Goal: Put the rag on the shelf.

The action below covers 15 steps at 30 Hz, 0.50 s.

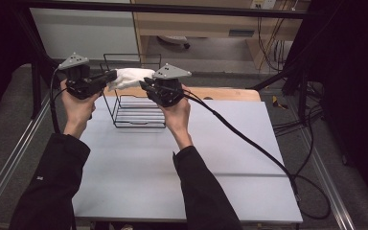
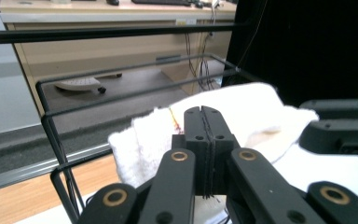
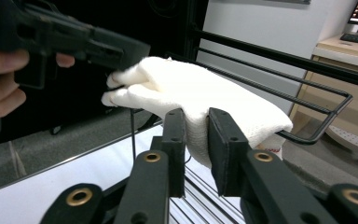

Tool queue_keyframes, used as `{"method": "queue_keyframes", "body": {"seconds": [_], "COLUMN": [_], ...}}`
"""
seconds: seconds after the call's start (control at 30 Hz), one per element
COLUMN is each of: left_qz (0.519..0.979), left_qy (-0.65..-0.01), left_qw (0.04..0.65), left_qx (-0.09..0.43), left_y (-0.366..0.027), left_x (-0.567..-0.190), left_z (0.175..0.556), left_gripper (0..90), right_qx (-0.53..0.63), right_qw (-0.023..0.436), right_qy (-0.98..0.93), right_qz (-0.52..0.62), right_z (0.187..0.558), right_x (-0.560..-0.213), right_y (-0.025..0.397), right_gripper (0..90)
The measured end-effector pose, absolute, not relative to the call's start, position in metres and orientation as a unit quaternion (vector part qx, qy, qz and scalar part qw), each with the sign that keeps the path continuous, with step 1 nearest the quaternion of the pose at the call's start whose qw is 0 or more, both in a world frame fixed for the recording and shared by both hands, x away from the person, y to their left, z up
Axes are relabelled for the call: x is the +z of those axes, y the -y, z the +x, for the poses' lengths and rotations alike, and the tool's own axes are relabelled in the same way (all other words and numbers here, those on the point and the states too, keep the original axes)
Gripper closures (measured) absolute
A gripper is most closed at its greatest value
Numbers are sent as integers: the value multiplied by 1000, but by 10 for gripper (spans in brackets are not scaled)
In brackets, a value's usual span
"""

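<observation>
A folded white towel (image 1: pixel 130 76) hangs above a black wire basket (image 1: pixel 139 125) at the table's far side, held from both ends. My left gripper (image 1: pixel 111 75) pinches its left end; in the left gripper view the jaws (image 2: pixel 207 116) are pressed together against the towel (image 2: pixel 242 112). My right gripper (image 1: pixel 143 85) grips the right end; in the right gripper view the towel (image 3: pixel 191 88) fills the gap between the jaws (image 3: pixel 196 123). The basket's rim (image 3: pixel 279 54) runs just under and behind the cloth. The basket's inside looks bare.
The grey table top (image 1: pixel 139 167) stretches toward the person. A wooden strip (image 1: pixel 220 93) edges its far side. The right gripper's cable (image 1: pixel 249 139) trails across the table and off its right edge. Metal frame rails (image 1: pixel 9 158) flank the table, and a desk stands behind.
</observation>
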<state>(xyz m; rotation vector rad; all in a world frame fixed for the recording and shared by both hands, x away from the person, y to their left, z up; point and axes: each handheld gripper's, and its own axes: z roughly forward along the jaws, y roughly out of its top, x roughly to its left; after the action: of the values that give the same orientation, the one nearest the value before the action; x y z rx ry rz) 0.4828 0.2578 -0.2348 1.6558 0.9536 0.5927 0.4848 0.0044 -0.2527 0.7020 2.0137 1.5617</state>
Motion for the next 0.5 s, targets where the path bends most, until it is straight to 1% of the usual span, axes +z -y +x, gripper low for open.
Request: {"method": "queue_keyframes", "body": {"seconds": [0.17,0.23,0.3,0.33,0.47,0.5], "left_qz": [705,708,710,711,716,718], "left_qy": [-396,-397,-396,-396,-397,-397], "left_qw": [532,530,528,526,519,516], "left_qx": [249,247,246,247,244,247], "left_y": [-258,-258,-258,-258,-255,-254], "left_x": [-242,-244,-246,-247,-253,-254], "left_z": [481,481,481,482,484,485], "left_gripper": [896,896,897,896,896,897], "right_qx": [575,584,591,591,571,567], "right_qw": [237,227,221,219,212,211], "right_qy": [-740,-736,-733,-733,-747,-751], "right_qz": [256,257,256,256,266,267], "right_z": [483,482,481,481,485,486], "right_x": [-251,-250,-248,-248,-252,-254], "right_y": [-4,-4,-4,-4,-4,-6], "right_gripper": [683,631,619,629,783,802]}}
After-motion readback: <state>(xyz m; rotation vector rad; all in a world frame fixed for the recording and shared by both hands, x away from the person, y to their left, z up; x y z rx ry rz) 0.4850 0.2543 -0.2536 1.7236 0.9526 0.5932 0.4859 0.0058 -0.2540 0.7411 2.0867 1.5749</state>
